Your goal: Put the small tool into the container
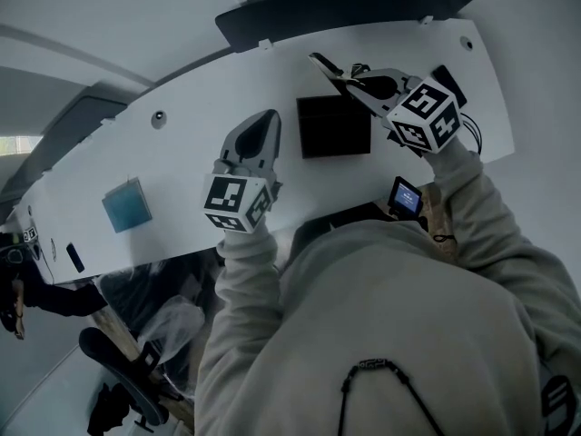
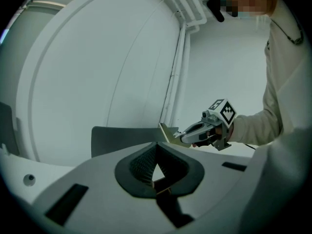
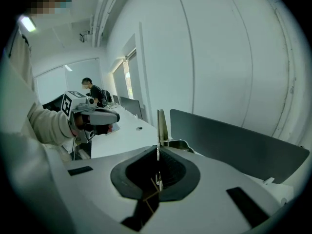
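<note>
A black square container (image 1: 334,125) lies on the white desk (image 1: 182,153). My right gripper (image 1: 340,78) hovers just behind its far right corner, shut on the small tool (image 1: 322,64), a thin flat metal blade. In the right gripper view the tool (image 3: 160,126) stands edge-on out of the shut right gripper (image 3: 157,147). The left gripper view shows that tool (image 2: 168,132) as a tan blade pointing left. My left gripper (image 1: 270,116) is to the left of the container, shut with nothing in it; its pads (image 2: 146,162) meet at the tip.
A blue square pad (image 1: 125,204) lies at the desk's left. A small device with a lit screen (image 1: 406,195) sits at the near edge by my right sleeve. A dark partition (image 1: 345,7) runs along the back. Another person (image 3: 92,89) stands far off.
</note>
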The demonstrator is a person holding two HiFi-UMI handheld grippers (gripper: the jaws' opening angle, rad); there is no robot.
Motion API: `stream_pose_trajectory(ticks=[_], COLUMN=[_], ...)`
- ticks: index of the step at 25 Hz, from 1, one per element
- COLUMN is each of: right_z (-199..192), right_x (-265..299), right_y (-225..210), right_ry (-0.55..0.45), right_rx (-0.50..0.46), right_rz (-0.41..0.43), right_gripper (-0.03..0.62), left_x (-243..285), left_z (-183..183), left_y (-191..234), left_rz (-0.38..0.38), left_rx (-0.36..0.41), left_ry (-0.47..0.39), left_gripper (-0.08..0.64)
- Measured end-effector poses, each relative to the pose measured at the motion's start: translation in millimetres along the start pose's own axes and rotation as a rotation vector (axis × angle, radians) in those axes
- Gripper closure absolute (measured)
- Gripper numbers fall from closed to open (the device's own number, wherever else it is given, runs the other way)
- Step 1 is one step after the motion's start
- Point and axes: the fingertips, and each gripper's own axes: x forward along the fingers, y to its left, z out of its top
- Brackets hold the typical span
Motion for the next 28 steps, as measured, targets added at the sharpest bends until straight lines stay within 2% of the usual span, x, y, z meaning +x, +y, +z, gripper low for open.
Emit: stream_pose_trajectory(ticks=[6, 14, 28], right_z=[-20, -42, -82], right_x=[11, 25, 57], right_y=[-3, -2, -4], right_ry=[0.095, 0.156, 0.334], right_rx=[-0.106, -0.138, -0.279], right_rz=[0.002, 0.039, 0.119], right_gripper=[0.572, 0.572, 0.572], left_x=[-6, -11, -24], left_z=[-7, -20, -37], left_y=[5, 4, 11], left_rz=[0.024, 0.051, 0.119], left_rx=[-0.017, -0.038, -0.074], left_ry=[0.005, 0.011, 0.027], left_gripper=[0.558, 0.558, 0.558])
